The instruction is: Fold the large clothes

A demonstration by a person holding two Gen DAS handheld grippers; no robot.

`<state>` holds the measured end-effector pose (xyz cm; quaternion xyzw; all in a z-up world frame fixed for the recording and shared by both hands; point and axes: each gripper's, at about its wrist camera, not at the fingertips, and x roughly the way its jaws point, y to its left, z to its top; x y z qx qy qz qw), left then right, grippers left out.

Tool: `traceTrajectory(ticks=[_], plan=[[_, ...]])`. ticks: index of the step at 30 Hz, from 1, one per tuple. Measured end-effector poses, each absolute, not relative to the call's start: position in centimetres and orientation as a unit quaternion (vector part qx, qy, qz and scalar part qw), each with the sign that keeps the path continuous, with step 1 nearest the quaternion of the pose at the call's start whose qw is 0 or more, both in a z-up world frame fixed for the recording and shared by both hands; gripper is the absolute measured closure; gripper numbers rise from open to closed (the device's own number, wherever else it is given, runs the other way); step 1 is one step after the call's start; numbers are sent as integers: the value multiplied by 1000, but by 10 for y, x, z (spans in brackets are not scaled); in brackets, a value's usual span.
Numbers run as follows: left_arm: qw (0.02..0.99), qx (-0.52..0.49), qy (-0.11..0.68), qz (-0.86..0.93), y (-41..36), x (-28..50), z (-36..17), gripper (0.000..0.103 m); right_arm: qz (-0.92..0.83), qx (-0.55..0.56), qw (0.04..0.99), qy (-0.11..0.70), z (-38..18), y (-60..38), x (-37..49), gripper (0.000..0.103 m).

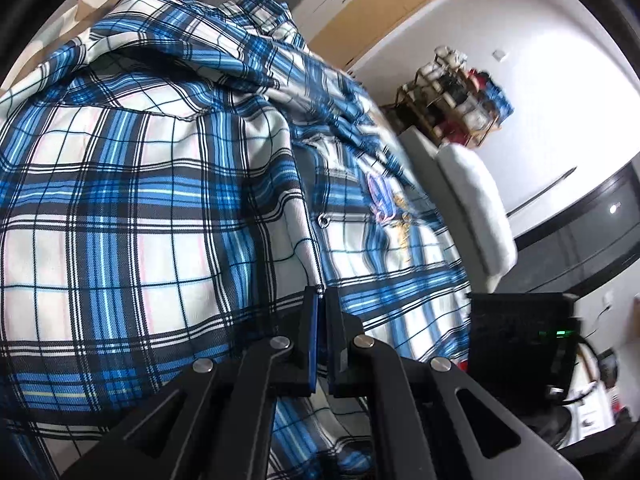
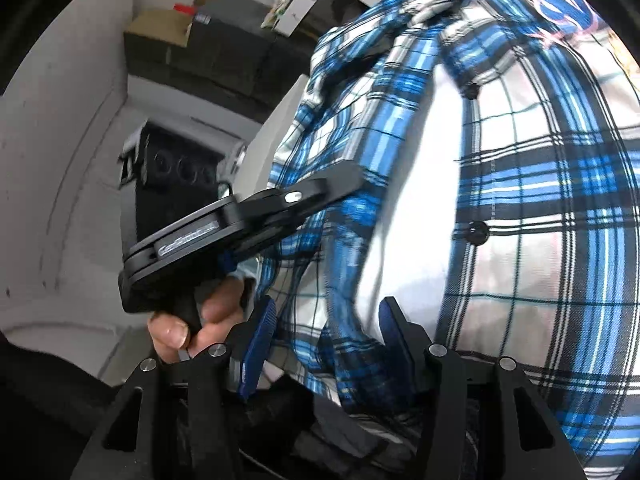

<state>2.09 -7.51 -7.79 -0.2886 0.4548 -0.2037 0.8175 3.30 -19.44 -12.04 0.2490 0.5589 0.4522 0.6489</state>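
A large blue, white and black plaid shirt [image 1: 160, 184] fills the left wrist view, bunched and draped, its button placket running down the middle. My left gripper [image 1: 322, 300] is shut on the shirt's edge near the placket. In the right wrist view the same shirt [image 2: 540, 200] hangs across the right side, buttons showing. My right gripper [image 2: 328, 320] is open, its blue-padded fingers [image 2: 260, 344] either side of a fold of the fabric. The left gripper [image 2: 344, 184] appears there too, held by a hand, clamped on the cloth.
A white cushioned chair [image 1: 476, 208] and a rack of shoes [image 1: 456, 100] stand to the right of the shirt. A black box [image 1: 520, 340] sits at lower right. Dark boxes [image 2: 192, 48] and a black cabinet [image 2: 176, 184] stand by the grey wall.
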Motion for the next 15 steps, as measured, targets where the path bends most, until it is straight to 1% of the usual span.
traceTrajectory(ticks=[6, 8, 11, 15], plan=[[808, -316, 450, -212, -69, 22, -76, 103, 445, 321, 640, 537, -129, -198, 55, 50], [807, -318, 451, -210, -68, 22, -76, 103, 442, 326, 645, 532, -129, -197, 64, 51], [807, -315, 454, -207, -68, 21, -77, 103, 427, 334, 655, 527, -130, -198, 76, 50], [808, -302, 460, -209, -71, 20, -79, 103, 394, 375, 654, 525, -137, -196, 105, 52]])
